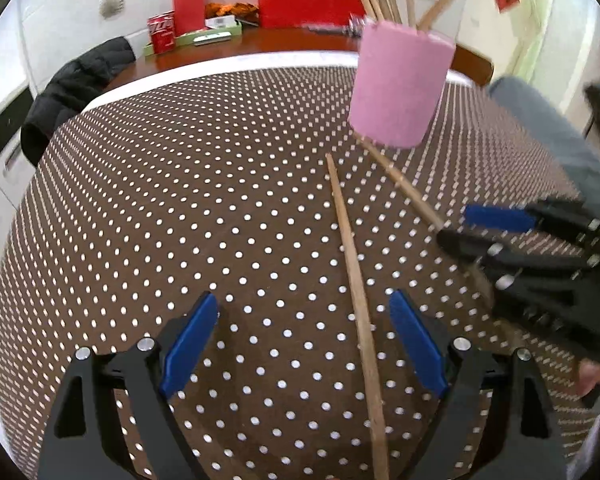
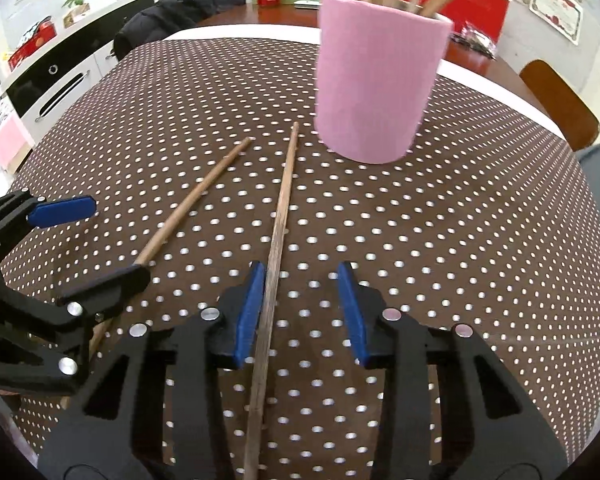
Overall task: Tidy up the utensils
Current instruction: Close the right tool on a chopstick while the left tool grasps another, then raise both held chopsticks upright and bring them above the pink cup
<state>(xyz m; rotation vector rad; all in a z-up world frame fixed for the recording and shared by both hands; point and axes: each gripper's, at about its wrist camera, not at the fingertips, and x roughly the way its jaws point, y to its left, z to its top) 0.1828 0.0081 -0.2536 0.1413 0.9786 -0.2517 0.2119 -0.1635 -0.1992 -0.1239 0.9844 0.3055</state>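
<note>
On a polka-dot tablecloth (image 2: pixel 440 220), 2 chopsticks lie before a pink holder (image 2: pixel 376 76) holding more: one (image 2: pixel 278 236) runs between the right gripper's (image 2: pixel 300 312) unclamped, parted jaws, the other (image 1: pixel 354 276) beneath the left gripper (image 1: pixel 304 344), jaws spread wide.

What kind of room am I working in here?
Probably a home dining area or kitchen: a polka-dot tablecloth, a pink holder of chopsticks, and white cabinets beside the table.
</note>
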